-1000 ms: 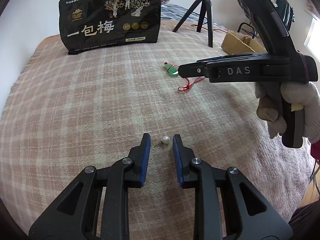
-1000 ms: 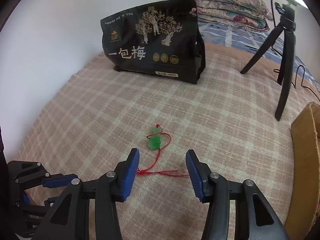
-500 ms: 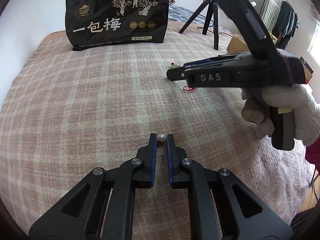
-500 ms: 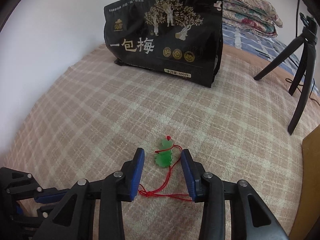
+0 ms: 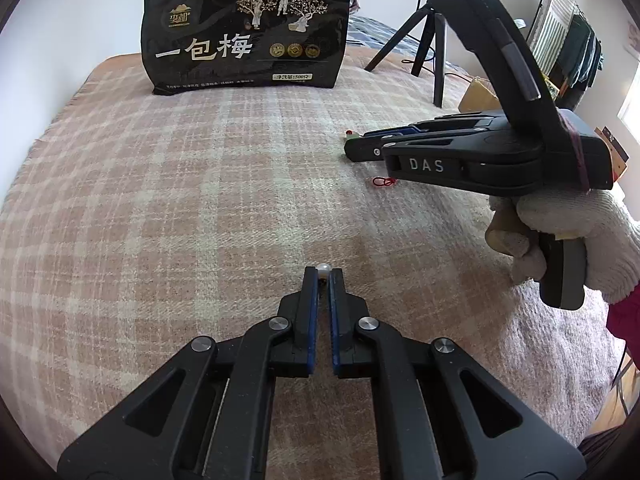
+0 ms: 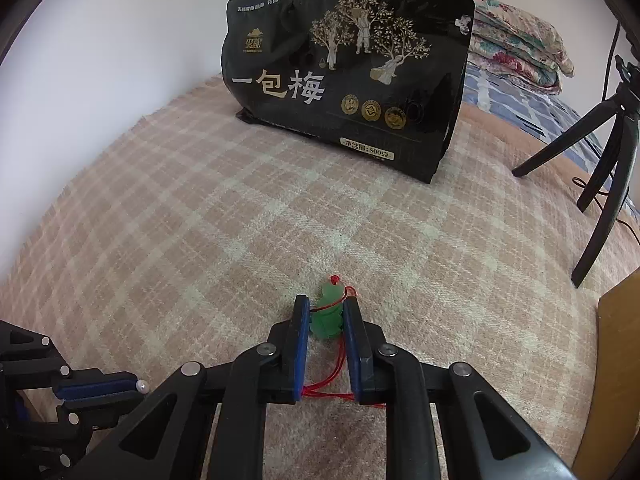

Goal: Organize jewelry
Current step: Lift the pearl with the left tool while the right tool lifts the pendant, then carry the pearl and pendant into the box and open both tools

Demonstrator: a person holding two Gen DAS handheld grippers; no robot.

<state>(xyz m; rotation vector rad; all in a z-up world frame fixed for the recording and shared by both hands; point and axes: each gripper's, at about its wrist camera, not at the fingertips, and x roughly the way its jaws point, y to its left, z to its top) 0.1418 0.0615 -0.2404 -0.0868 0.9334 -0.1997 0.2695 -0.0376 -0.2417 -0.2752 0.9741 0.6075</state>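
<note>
Green jade, a small gourd-shaped pendant (image 6: 329, 314) on a red cord (image 6: 336, 372), sits between the blue pads of my right tool (image 6: 326, 312). Its jaws have just been closing, and both pads now press the pendant's sides, so I count it as clamped. The cord trails back between the fingers and loops across the blanket (image 6: 200, 220) beneath them.

My left tool (image 5: 323, 276) is pinched together on a white pearl (image 5: 323, 269), which shows just at the tips of its pads. In the right wrist view the same pearl (image 6: 142, 385) peeks out at the end of my left tool (image 6: 134, 387), low at the left edge.

I take the black snack bag (image 6: 348, 80) with gold trees and white lettering as my landmark; it stands upright at the far end of the plaid bed blanket. The pendant lies well in front of it, toward me, roughly in line with its middle. The pearl is also well in front of the bag, nearer to me than the pendant is and to its left. A black tripod (image 6: 600, 168) stands to the right of the bag, and folded floral bedding (image 6: 516, 48) is stacked behind the bag's right side.

From the left wrist view my right hand (image 5: 572, 236), in a white knit glove, grips the handle of the right tool (image 5: 350, 145), whose tip rests low on the blanket.
</note>
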